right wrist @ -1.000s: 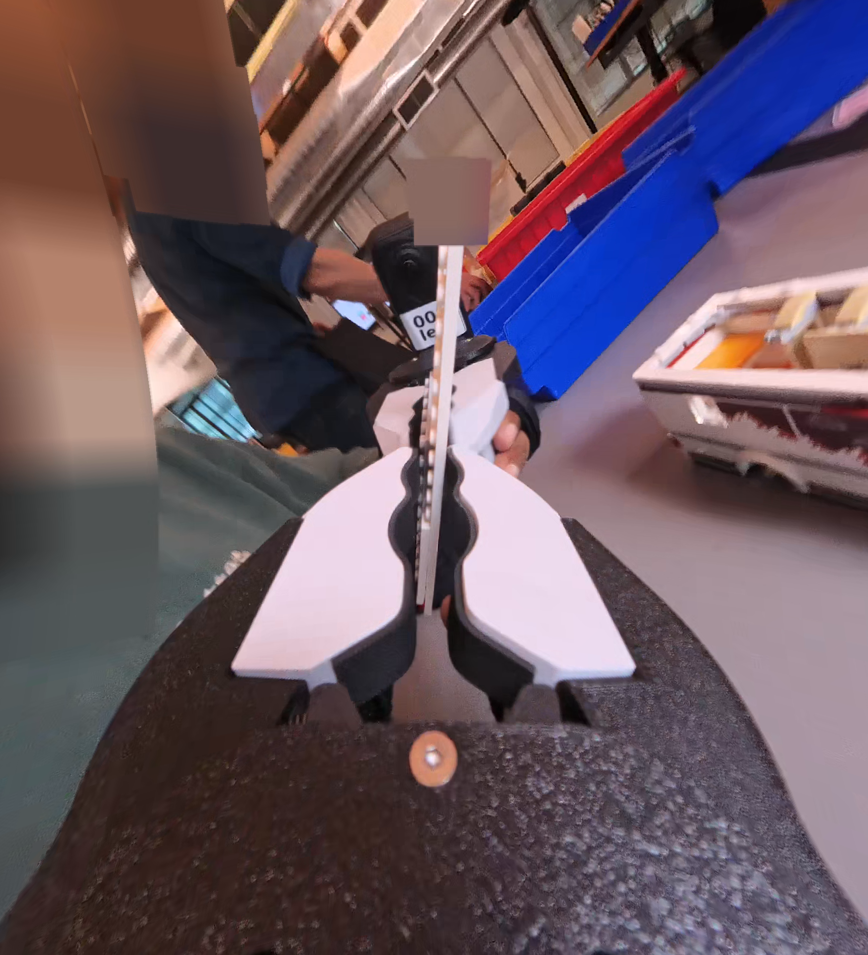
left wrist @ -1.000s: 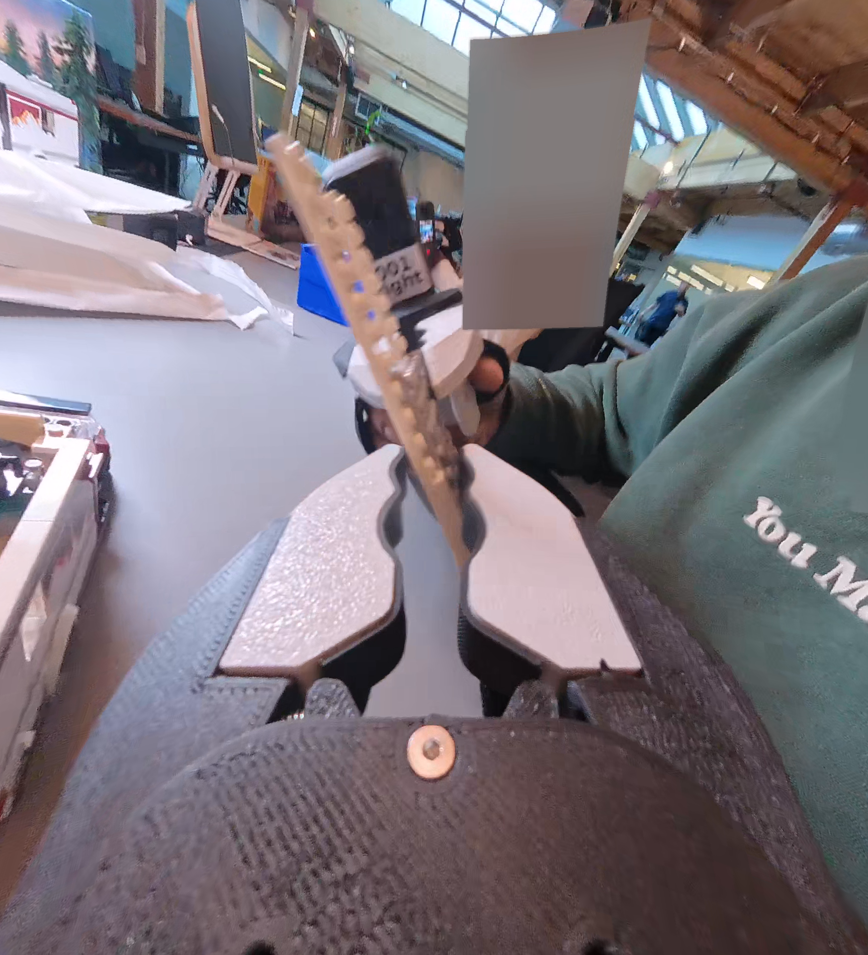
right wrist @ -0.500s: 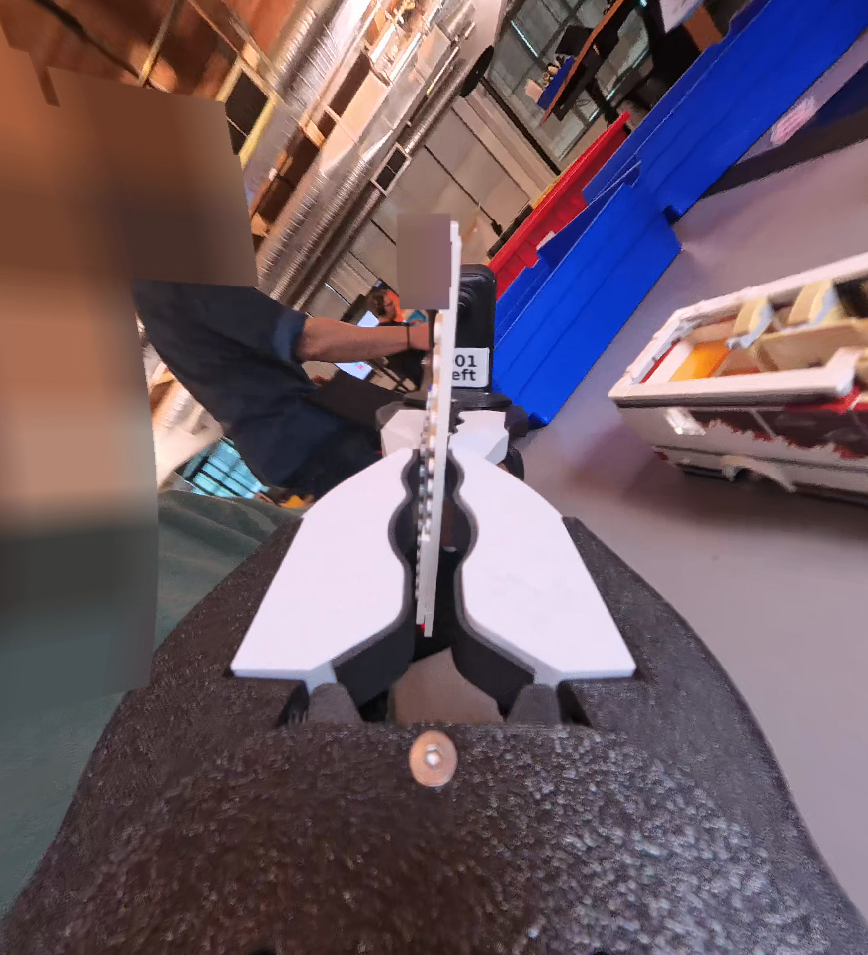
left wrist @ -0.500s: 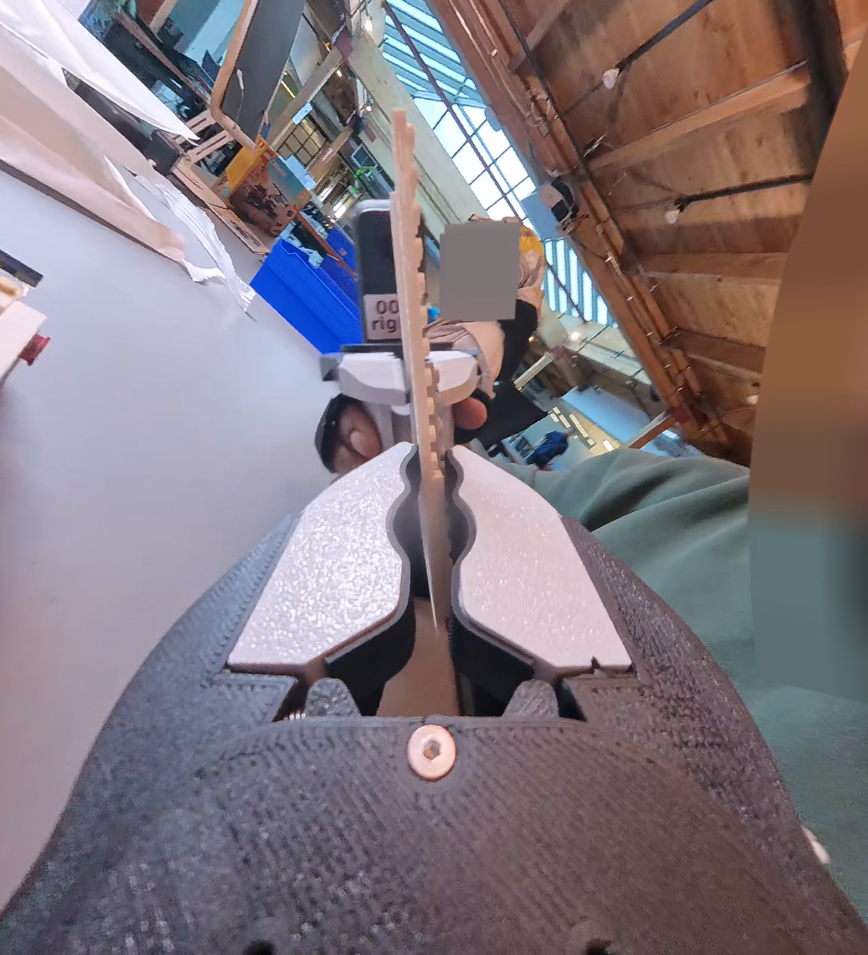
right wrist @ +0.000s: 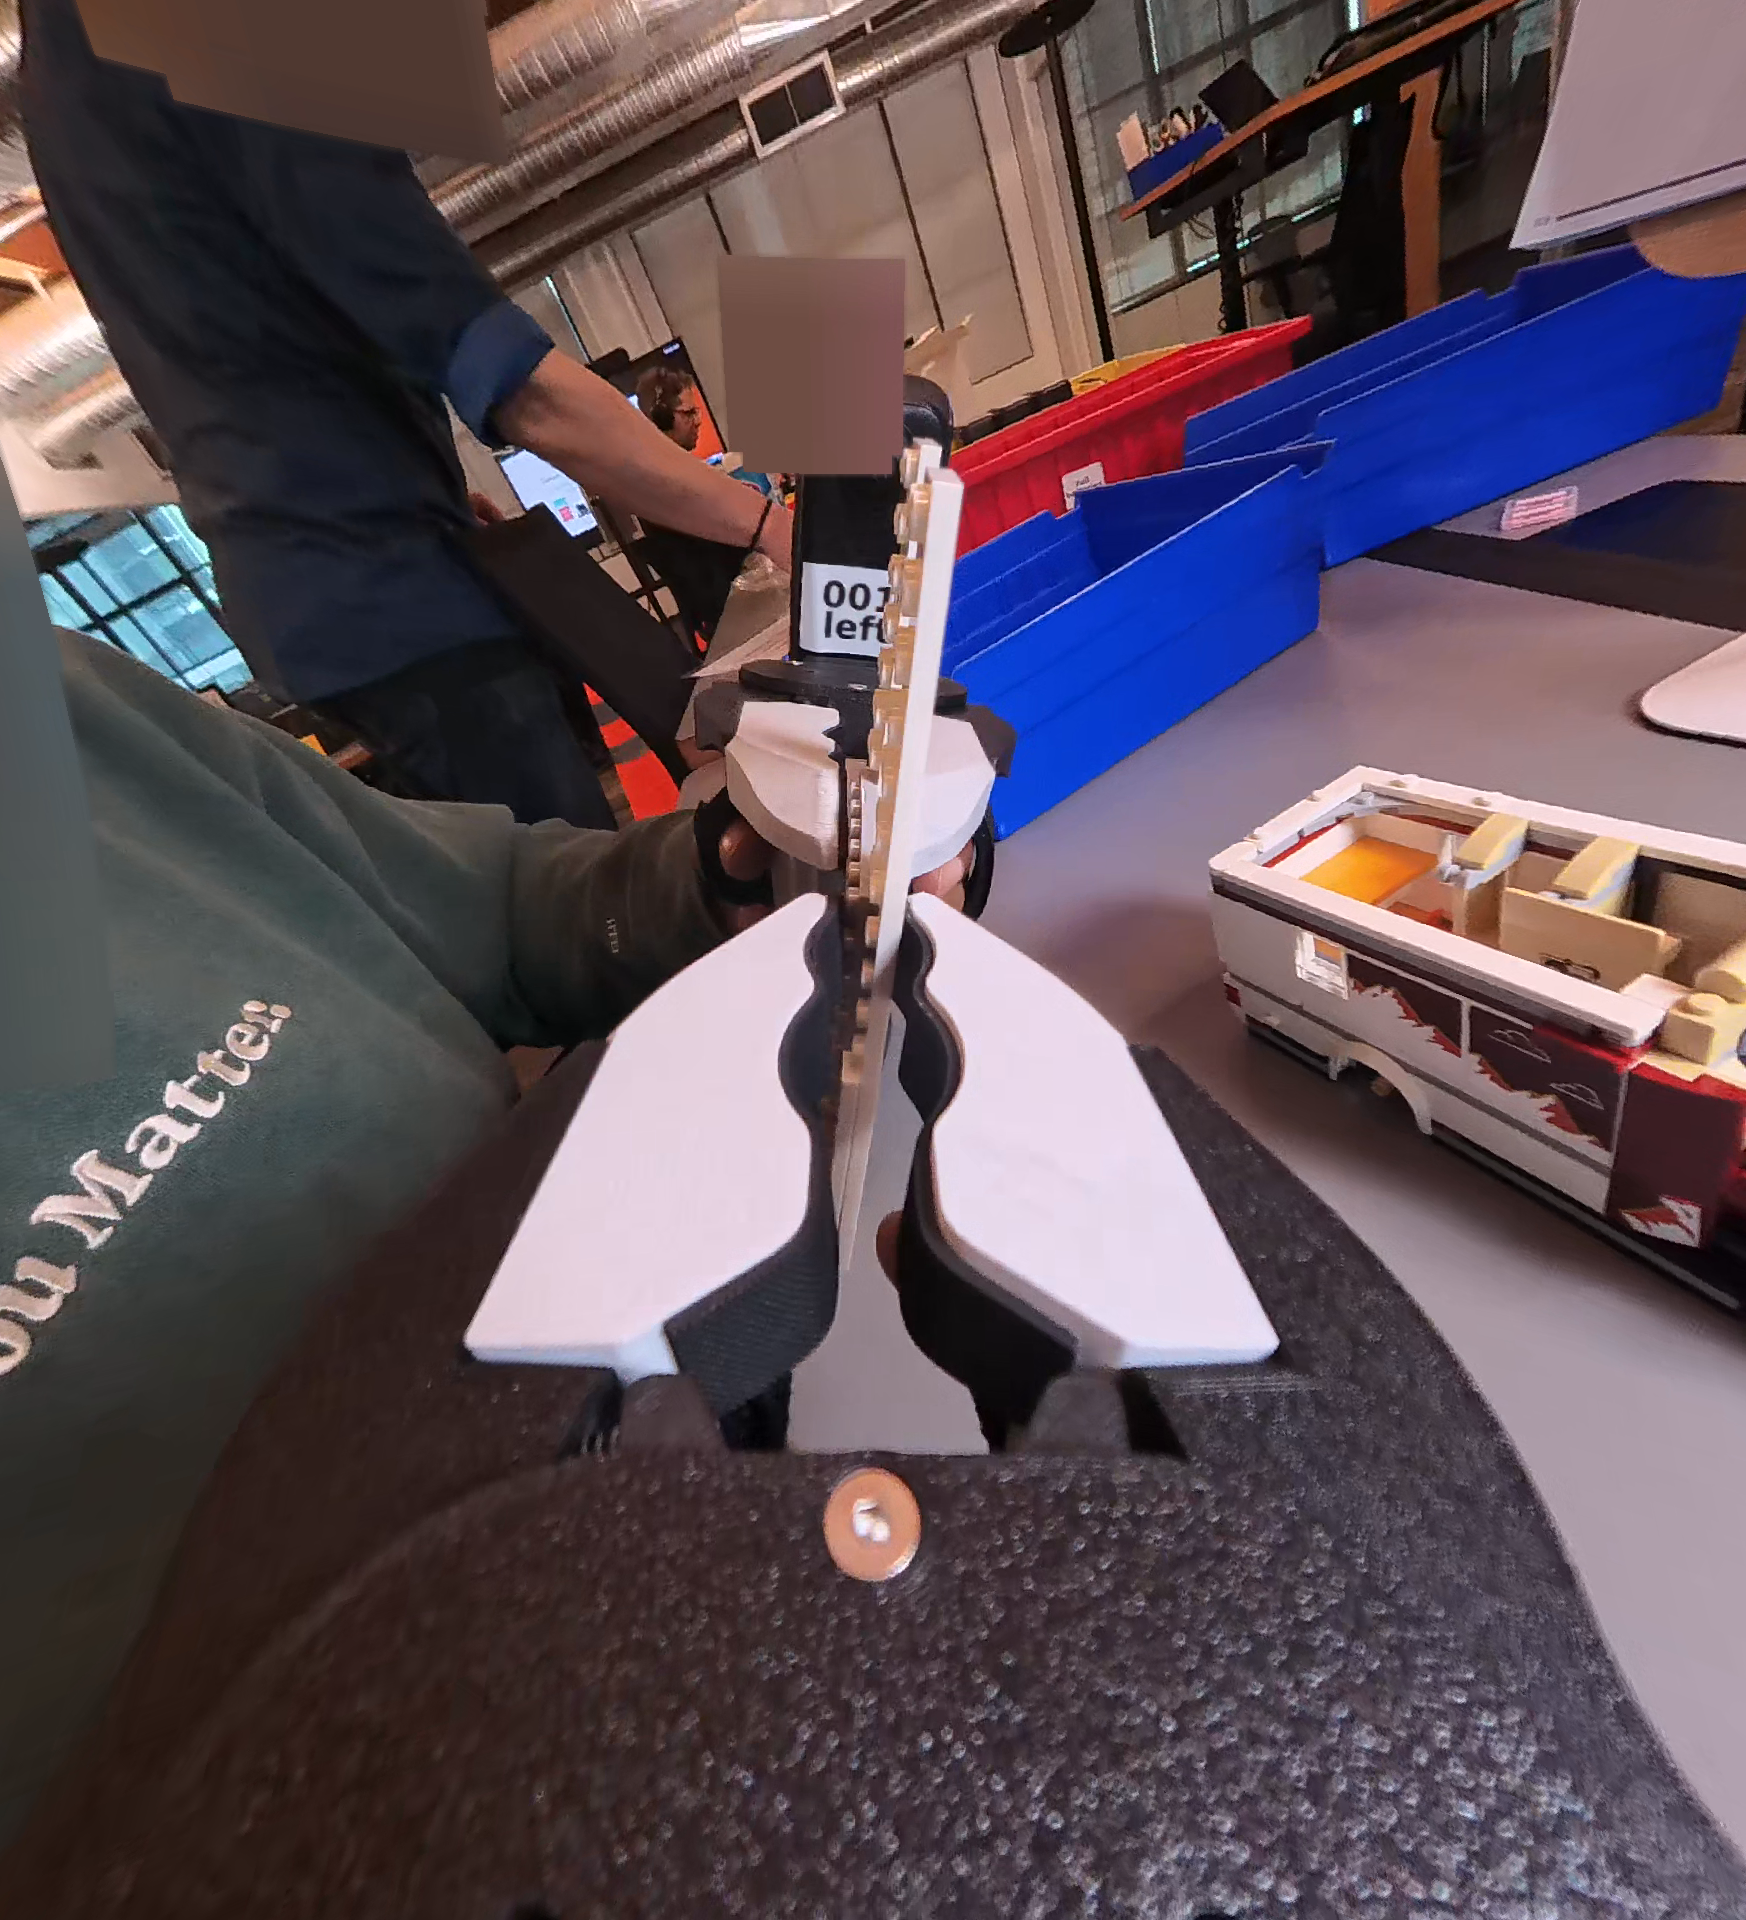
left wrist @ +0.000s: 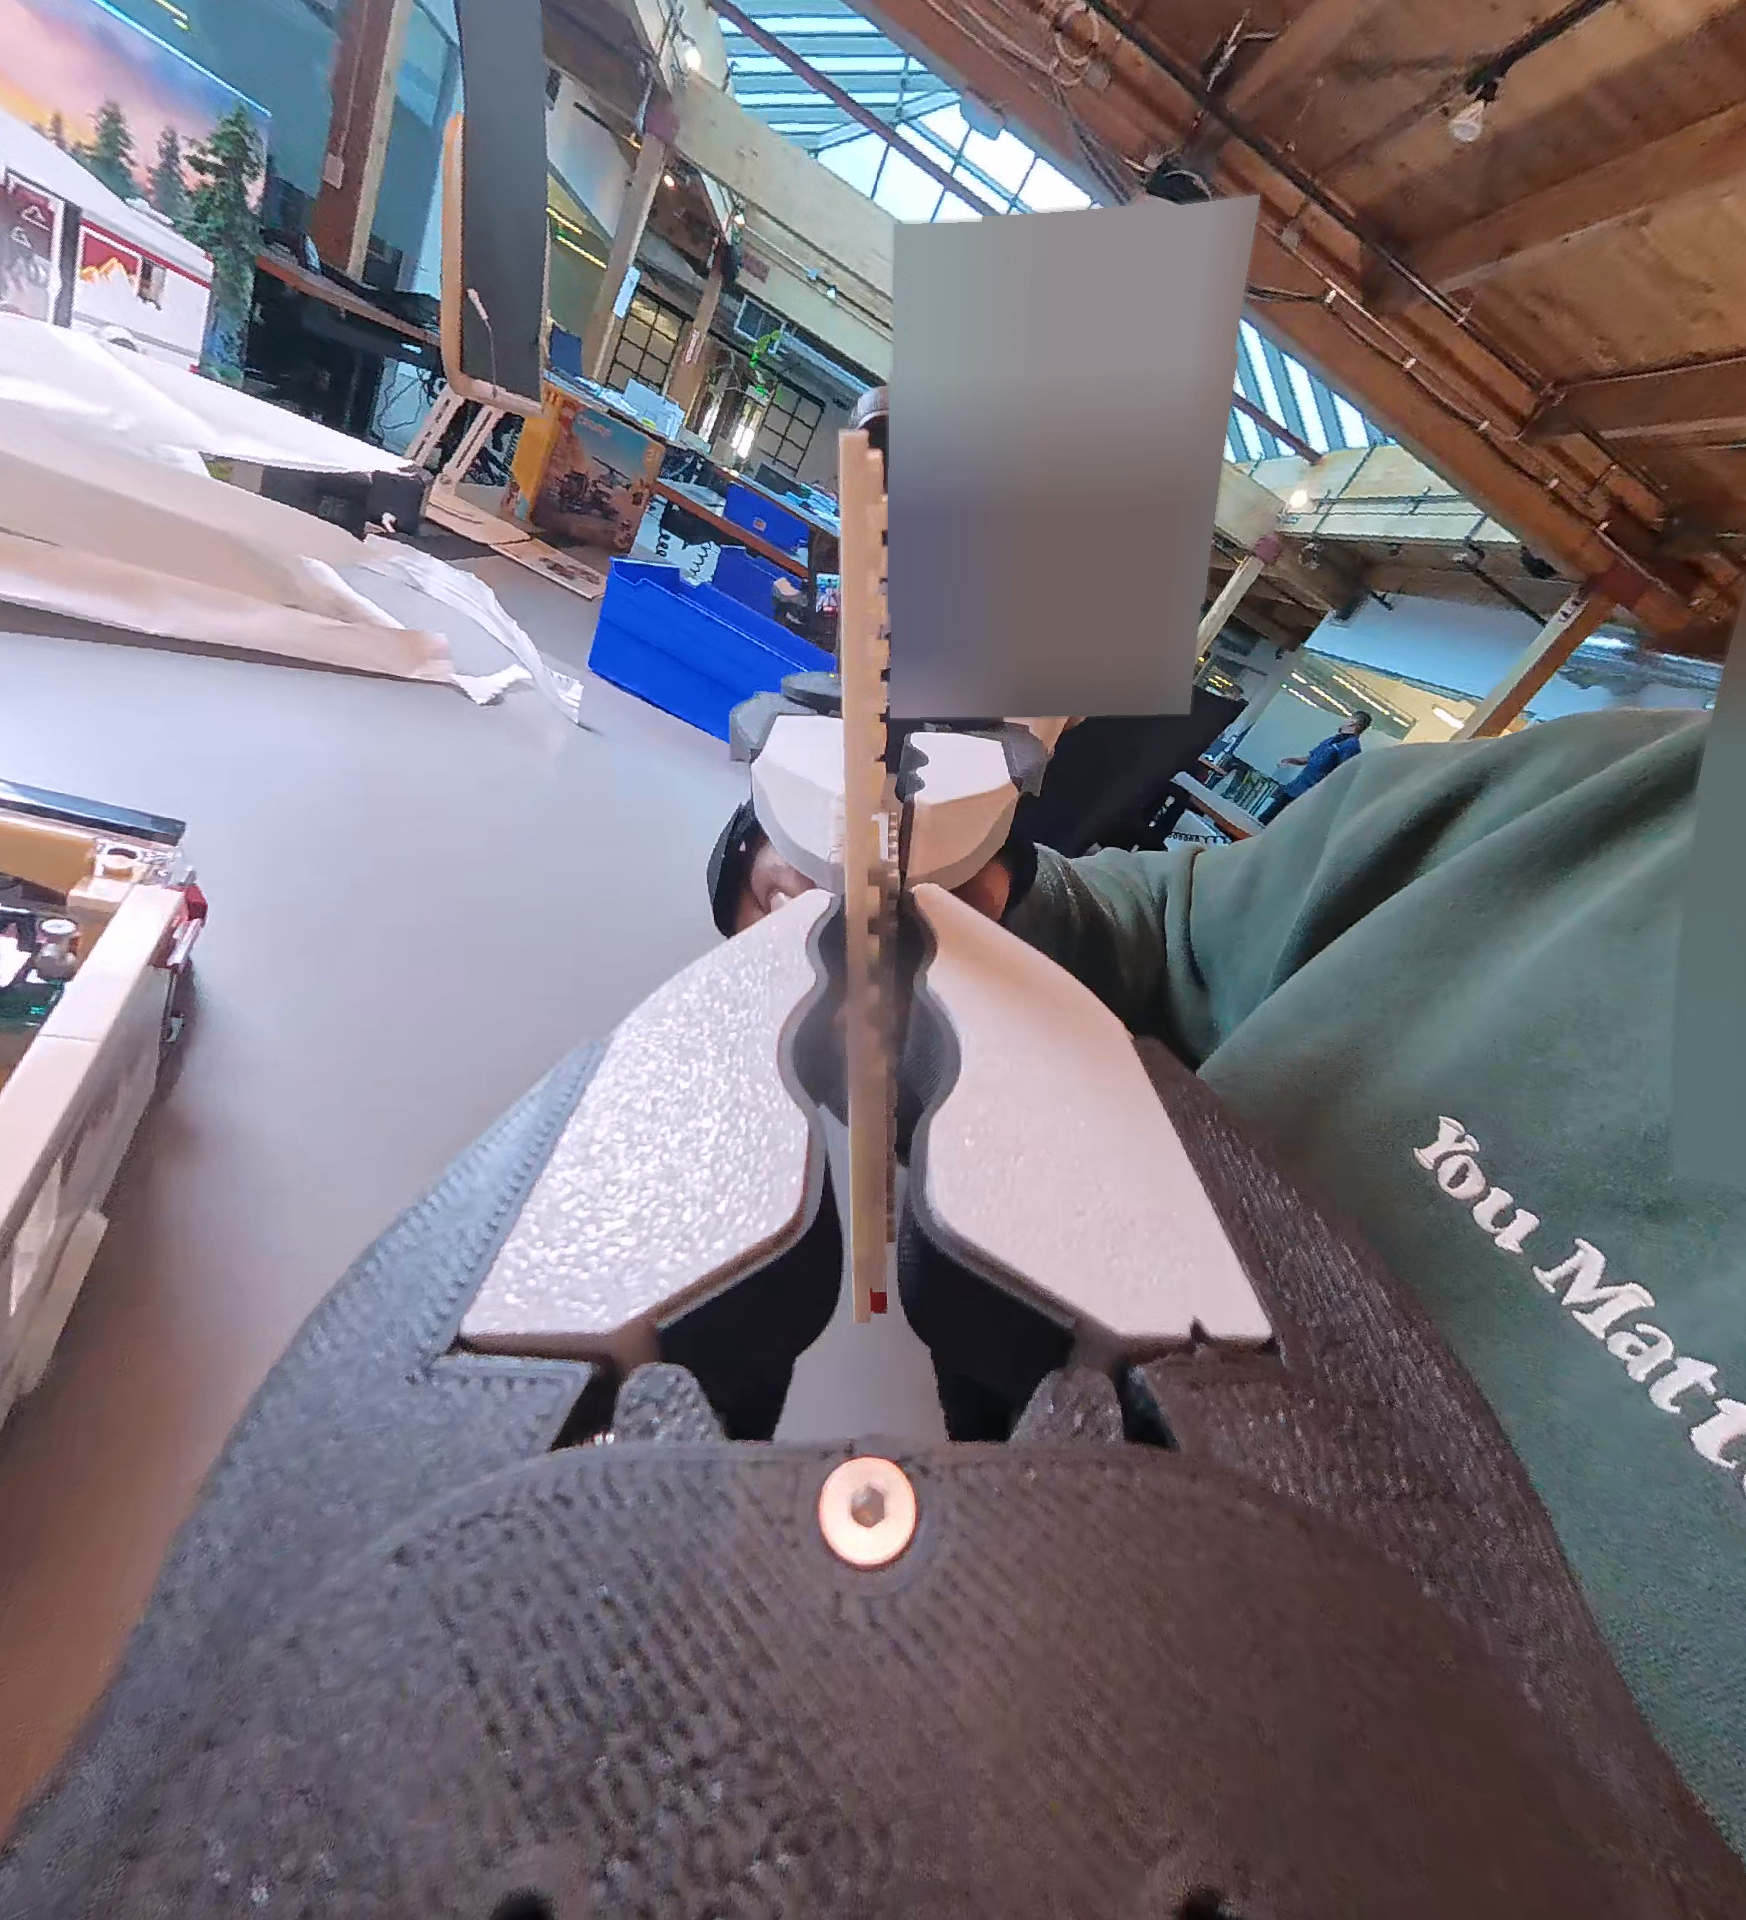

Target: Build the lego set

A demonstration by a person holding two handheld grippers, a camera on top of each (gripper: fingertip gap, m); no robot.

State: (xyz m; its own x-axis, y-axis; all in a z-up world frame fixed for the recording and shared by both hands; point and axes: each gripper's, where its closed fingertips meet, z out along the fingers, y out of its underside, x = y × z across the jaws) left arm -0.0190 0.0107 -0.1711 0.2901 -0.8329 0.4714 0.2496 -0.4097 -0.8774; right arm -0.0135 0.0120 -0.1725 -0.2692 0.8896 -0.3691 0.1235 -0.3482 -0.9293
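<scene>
White studded plate [left wrist: 864,831] stands edge-on, clamped between both grippers

Both grippers meet nose to nose at frame centre, clamped on one flat studded toy-brick plate [left wrist: 864,831] standing on edge between them. In the left wrist view the left gripper [left wrist: 871,902] fills the lower middle, the right gripper [left wrist: 884,805] just beyond it, the plate rising above both. Lower left sits the open-topped toy-brick camper van [left wrist: 38,1049] on the grey table [left wrist: 412,831]; crumpled white paper [left wrist: 173,561] lies upper left, a blue plastic bin [left wrist: 682,634] behind, centre. A green sweatshirt sleeve [left wrist: 1420,935] fills the right. In the right wrist view the van [right wrist: 1534,997] sits right, bins [right wrist: 1160,613] behind it, sleeve left.
</scene>
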